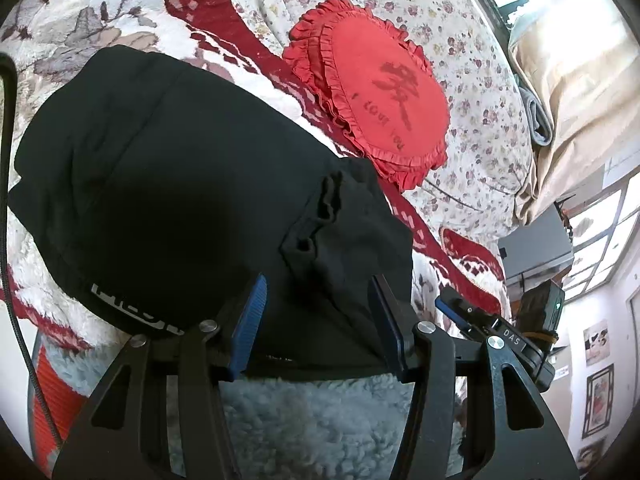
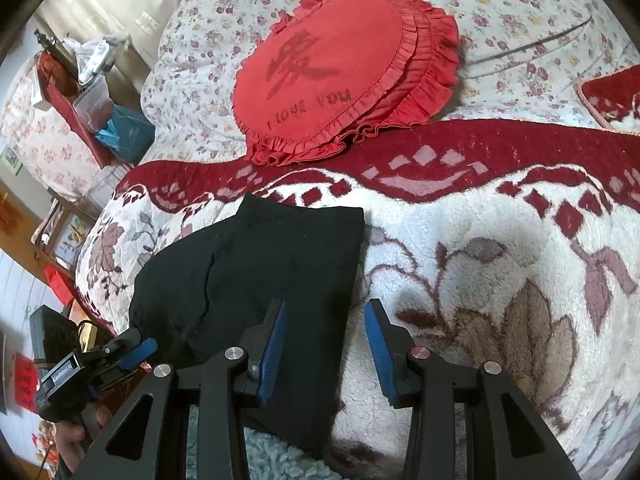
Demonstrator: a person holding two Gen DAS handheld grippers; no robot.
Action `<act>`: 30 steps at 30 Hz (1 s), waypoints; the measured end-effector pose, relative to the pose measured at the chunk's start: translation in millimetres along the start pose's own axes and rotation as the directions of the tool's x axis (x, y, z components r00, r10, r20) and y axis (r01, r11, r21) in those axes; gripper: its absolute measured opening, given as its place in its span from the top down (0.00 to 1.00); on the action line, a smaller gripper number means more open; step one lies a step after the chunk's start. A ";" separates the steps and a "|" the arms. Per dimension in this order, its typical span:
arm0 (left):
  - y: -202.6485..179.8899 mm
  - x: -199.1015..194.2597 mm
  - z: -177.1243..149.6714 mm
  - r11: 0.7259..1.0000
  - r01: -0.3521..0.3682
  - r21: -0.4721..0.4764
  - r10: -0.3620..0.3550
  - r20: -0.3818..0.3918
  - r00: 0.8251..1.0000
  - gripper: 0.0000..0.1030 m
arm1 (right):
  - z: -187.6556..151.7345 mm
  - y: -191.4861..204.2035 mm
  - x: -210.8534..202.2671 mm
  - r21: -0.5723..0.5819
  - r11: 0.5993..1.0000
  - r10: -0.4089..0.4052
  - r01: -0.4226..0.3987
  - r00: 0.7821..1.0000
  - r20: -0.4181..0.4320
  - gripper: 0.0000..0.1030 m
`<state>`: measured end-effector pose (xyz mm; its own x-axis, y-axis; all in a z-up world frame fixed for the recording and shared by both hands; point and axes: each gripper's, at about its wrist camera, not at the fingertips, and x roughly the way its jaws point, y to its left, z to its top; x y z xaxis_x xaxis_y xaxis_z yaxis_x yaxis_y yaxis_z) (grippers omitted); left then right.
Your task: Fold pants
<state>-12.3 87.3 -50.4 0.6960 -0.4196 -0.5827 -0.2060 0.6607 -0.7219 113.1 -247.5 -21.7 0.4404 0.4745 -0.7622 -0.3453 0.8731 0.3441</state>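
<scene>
Lying on the fleece blanket (image 2: 460, 240) of the bed just short of the red cushion (image 2: 340, 68), the black pants (image 2: 260, 264) are appearing already folded into a compact stack, while the left tool (image 1: 318, 320) and right tool (image 2: 326, 344) are both hanging over its near edge with fingers apart and gripping nothing, suggesting only a final tidy or one more fold is remaining.

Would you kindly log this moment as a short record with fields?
surface: fleece blanket with red border, on a bed
garment: black pants, folded into a compact bundle
left gripper: open, fingers over the bundle's near edge
right gripper: open, straddling the pants' right edge
nearby: red ruffled cushion beyond the pants, apart from them
</scene>
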 end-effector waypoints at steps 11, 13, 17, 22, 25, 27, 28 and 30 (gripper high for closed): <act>1.5 -0.6 1.0 1.000 0.003 -0.005 -0.003 0.000 1.000 0.50 | -1.0 -3.4 -2.1 0.019 1.000 0.012 -0.012 1.000 0.004 0.62; 2.4 -0.8 2.1 1.000 0.003 -0.004 -0.003 -0.001 1.000 0.50 | -1.2 -3.7 -2.7 0.020 1.000 0.012 -0.012 1.000 0.005 0.62; 2.4 -0.7 2.4 1.000 0.004 -0.005 -0.004 -0.001 1.000 0.50 | -1.3 -4.3 -3.0 0.020 1.000 0.012 -0.012 1.000 0.004 0.62; 4.0 -1.1 1.4 1.000 0.006 -0.008 -0.006 -0.001 1.000 0.50 | -1.1 -5.3 -3.7 0.021 1.000 0.012 -0.012 1.000 0.002 0.62; 4.2 -1.0 1.2 1.000 0.008 -0.009 -0.008 -0.002 1.000 0.50 | -1.0 -5.5 -3.8 0.021 1.000 0.012 -0.012 1.000 0.002 0.62; 4.2 -1.0 1.1 1.000 0.007 -0.010 -0.007 -0.001 1.000 0.50 | -0.8 -5.5 -3.4 0.020 1.000 0.012 -0.012 1.000 0.002 0.62; 4.4 -1.2 1.5 1.000 0.007 -0.010 -0.007 -0.001 1.000 0.50 | -1.0 -5.6 -3.8 0.020 1.000 0.012 -0.012 1.000 0.002 0.62; 4.5 -1.0 1.6 1.000 0.007 -0.010 -0.007 -0.001 1.000 0.50 | -1.1 -5.7 -3.9 0.021 1.000 0.012 -0.012 1.000 0.002 0.62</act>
<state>-12.8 91.7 -52.4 0.6965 -0.4253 -0.5779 -0.2077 0.6514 -0.7298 112.5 -254.4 -21.3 0.4380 0.4854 -0.7567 -0.3336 0.8694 0.3646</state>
